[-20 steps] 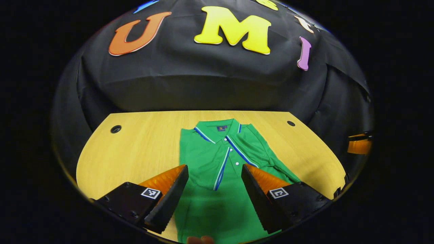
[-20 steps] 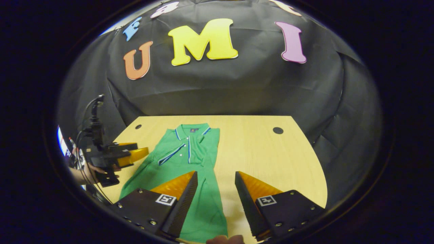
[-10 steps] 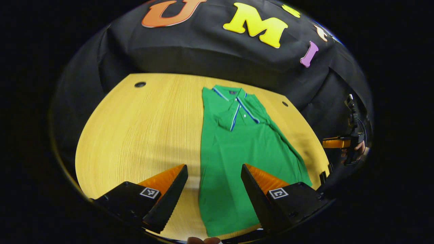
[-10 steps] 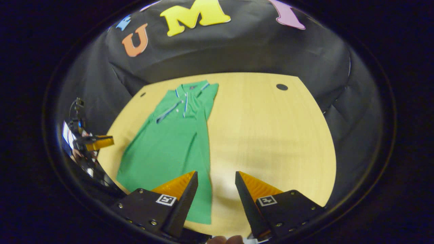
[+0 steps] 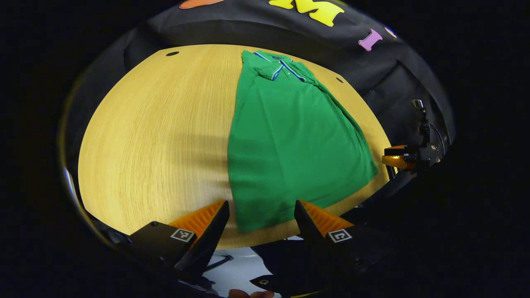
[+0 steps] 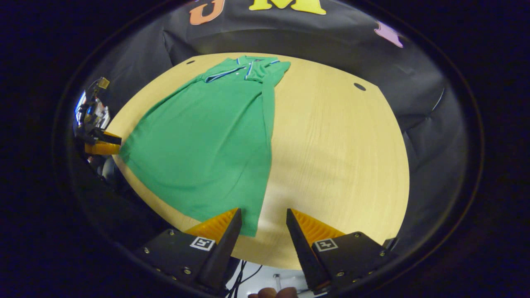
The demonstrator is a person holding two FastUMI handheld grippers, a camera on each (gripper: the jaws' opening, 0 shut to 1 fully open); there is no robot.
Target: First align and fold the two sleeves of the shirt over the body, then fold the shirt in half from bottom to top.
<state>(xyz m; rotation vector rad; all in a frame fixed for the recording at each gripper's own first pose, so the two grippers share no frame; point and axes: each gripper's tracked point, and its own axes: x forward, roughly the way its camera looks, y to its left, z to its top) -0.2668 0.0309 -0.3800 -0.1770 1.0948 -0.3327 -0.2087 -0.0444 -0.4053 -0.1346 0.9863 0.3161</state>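
The green shirt (image 5: 290, 136) lies flat on the wooden table (image 5: 157, 136), sleeves folded in. The left gripper (image 5: 261, 215) has its fingers wide apart, the shirt's bottom corner between them. The right gripper (image 6: 260, 221) is wide apart too, the other bottom corner just ahead.

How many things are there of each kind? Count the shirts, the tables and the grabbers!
Green polo shirt: 1
Wooden table: 1
Grippers: 2, the left gripper and the right gripper
Total: 4
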